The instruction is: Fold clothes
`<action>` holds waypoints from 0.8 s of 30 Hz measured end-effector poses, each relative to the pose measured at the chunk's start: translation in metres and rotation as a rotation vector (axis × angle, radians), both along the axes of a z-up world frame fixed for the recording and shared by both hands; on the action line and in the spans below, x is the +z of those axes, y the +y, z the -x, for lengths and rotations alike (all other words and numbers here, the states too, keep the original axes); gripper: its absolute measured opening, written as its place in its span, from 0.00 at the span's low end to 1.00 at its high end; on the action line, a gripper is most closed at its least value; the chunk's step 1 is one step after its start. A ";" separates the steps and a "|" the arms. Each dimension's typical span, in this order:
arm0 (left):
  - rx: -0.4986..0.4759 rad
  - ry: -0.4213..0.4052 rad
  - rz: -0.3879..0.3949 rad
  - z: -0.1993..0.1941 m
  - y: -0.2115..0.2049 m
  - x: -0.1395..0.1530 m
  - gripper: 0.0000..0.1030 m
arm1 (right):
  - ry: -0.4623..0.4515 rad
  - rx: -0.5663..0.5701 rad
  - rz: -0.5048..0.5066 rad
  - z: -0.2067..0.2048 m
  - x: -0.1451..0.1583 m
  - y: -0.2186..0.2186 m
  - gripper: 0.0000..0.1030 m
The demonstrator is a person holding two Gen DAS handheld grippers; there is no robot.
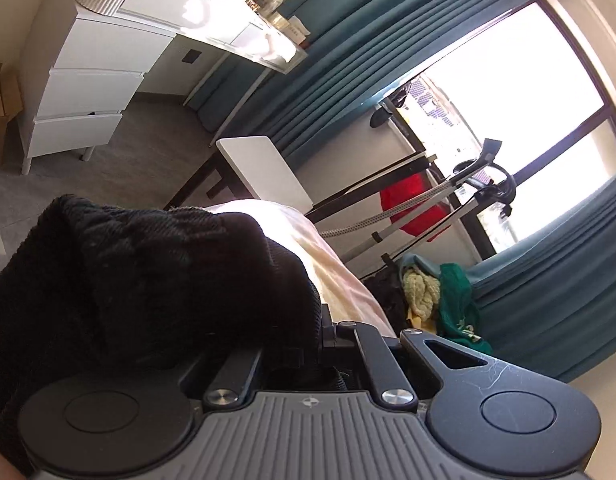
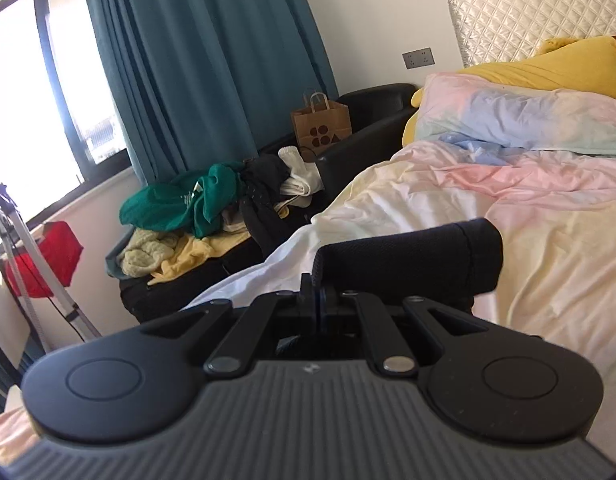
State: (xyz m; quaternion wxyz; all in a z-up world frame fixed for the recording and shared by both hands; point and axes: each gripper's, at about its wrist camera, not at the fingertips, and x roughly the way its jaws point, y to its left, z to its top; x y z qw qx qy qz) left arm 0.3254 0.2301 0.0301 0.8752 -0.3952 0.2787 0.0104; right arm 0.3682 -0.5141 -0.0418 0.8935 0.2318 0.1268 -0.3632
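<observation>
- The right gripper (image 2: pixel 319 296) pinches a black garment (image 2: pixel 408 258) above the bed (image 2: pixel 548 240).
- The left gripper (image 1: pixel 308 344) is buried in the cloth (image 1: pixel 147 280); its grip cannot be told.
- Soft and light, it should droop; hold hems or corners.

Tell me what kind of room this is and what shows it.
Most likely a bedroom in a home. A bed with a pillow and a quilted headboard fills the right wrist view, a pile of clothes lies beside it, and a white dresser stands by the curtains.
</observation>
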 end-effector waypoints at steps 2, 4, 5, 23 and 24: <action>-0.007 0.042 -0.043 -0.037 -0.007 -0.019 0.05 | 0.040 0.020 0.028 -0.035 -0.022 -0.001 0.05; -0.012 0.087 -0.081 -0.068 -0.013 -0.038 0.06 | 0.086 0.042 0.049 -0.061 -0.041 -0.002 0.05; -0.013 0.111 -0.098 -0.081 -0.015 -0.047 0.06 | 0.108 0.059 0.053 -0.073 -0.050 -0.004 0.05; -0.096 0.069 0.095 0.018 -0.028 -0.048 0.83 | -0.150 0.204 -0.294 0.056 -0.039 -0.030 0.54; -0.096 0.040 0.175 0.040 -0.030 -0.053 0.85 | -0.193 0.183 -0.354 0.077 -0.043 -0.031 0.56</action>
